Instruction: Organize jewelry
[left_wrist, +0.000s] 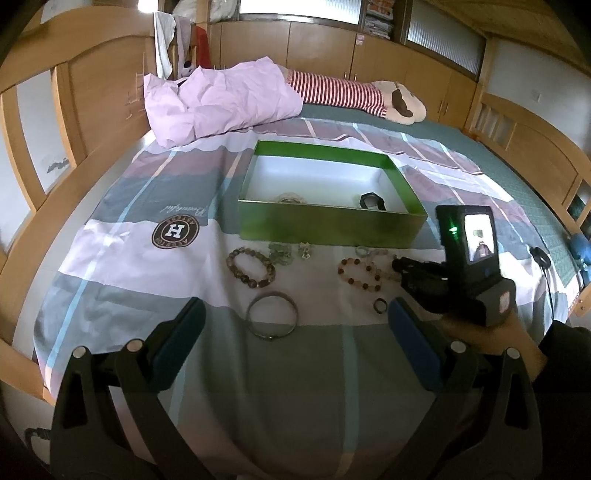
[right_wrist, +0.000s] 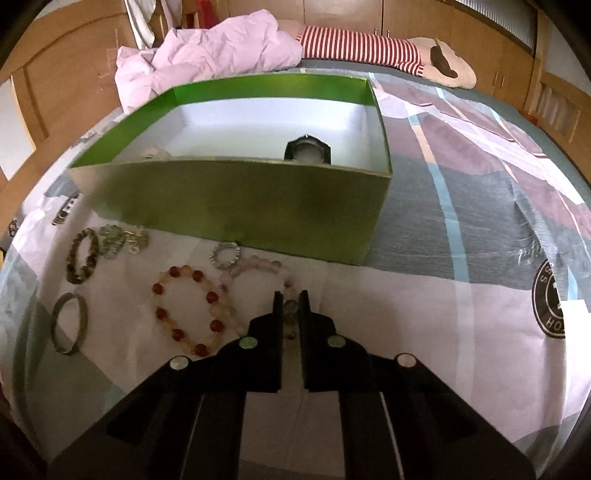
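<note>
The bed (left_wrist: 110, 266), spread with a striped and checked cover, carries everything. Toward its far edge lie a crumpled lilac quilt (left_wrist: 218, 99) and a striped plush toy (left_wrist: 343, 92). Nearer the middle sits the green box (left_wrist: 328, 225), open-topped with a white floor; it already holds a black watch-like piece (right_wrist: 308, 151) by its near wall and a pale clear piece (left_wrist: 290, 199) at the near-left corner.

Between the box's near wall and the near edge of the bed the loose jewelry lies in a rough row. A metal bangle (left_wrist: 272, 315) is closest to the near edge. A dark beaded bracelet (left_wrist: 252, 266) sits to the left, a red-and-cream beaded bracelet (right_wrist: 188, 314) to the right, and a pale pink beaded bracelet (right_wrist: 258, 275) just beyond that. Close to the box wall lie a small silver ring of beads (right_wrist: 226, 255) and a greenish cluster (left_wrist: 282, 254); a small dark ring (left_wrist: 380, 305) lies right of the bangle.

The right tool (right_wrist: 289, 306) has its fingers drawn narrow with beads of the pale pink bracelet between them, seemingly pinching its near arc; the strand's loop runs away from the tool toward the box, so the carry is forward and slightly left over the near wall. The left tool (left_wrist: 295, 325) stands wide and empty, the bangle lying between its fingertips and just ahead, making it the nearer hand for that piece.
</note>
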